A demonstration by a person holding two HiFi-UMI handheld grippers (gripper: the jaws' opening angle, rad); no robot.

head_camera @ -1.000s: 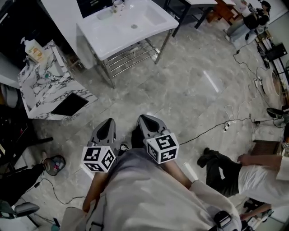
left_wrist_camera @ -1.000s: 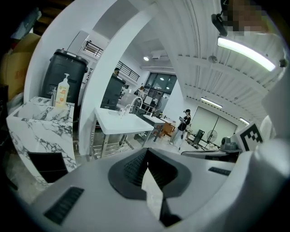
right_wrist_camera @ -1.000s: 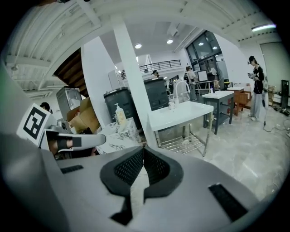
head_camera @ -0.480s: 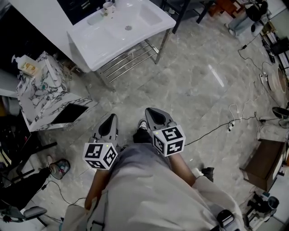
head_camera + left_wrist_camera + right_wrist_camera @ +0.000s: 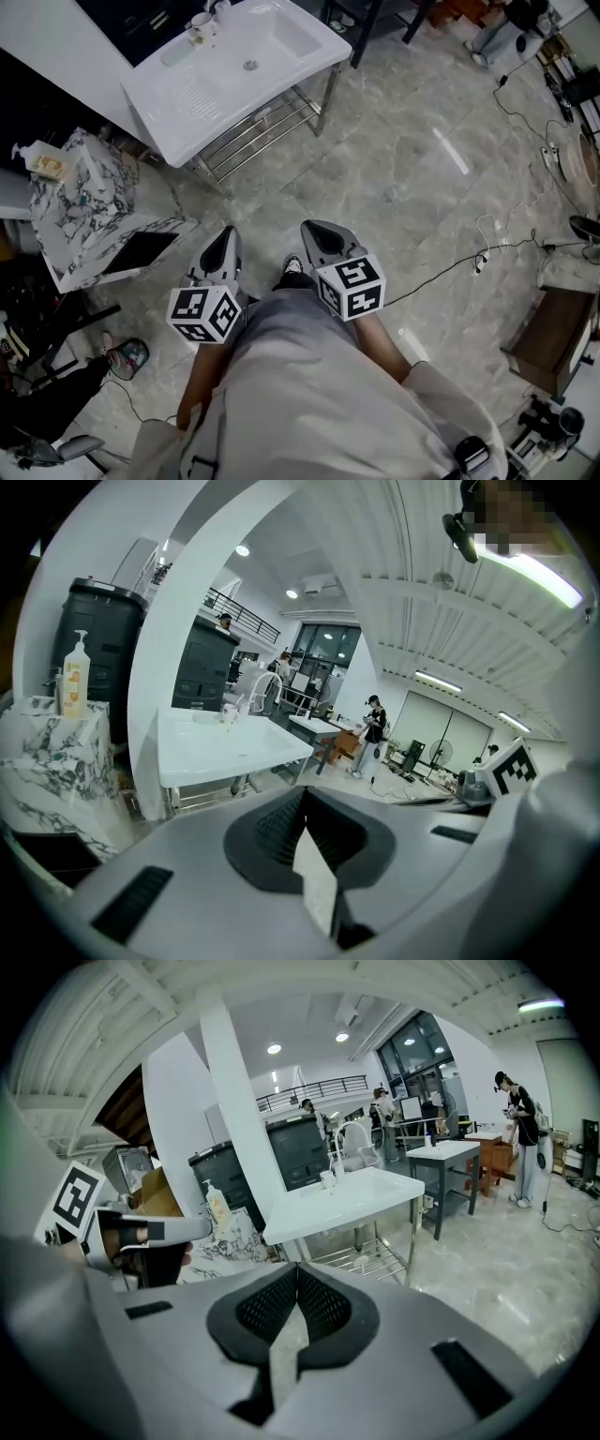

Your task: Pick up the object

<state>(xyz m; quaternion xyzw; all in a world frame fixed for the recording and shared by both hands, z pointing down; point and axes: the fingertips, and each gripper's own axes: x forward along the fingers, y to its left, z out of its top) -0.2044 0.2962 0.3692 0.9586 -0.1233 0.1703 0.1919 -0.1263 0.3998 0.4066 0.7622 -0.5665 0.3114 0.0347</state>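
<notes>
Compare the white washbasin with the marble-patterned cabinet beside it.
The washbasin is plain white, the cabinet dark-veined. The washbasin stands on open metal legs, the cabinet is a box with a dark opening. The washbasin carries a cup, the cabinet a pump bottle. Both stand on the floor.

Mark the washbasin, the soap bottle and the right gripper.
washbasin (image 5: 192, 94): head view, flat top left of the bowl.
soap bottle (image 5: 75, 684): left gripper view, bottle body.
right gripper (image 5: 298, 1267): right gripper view, where the shut jaw tips meet.
</notes>
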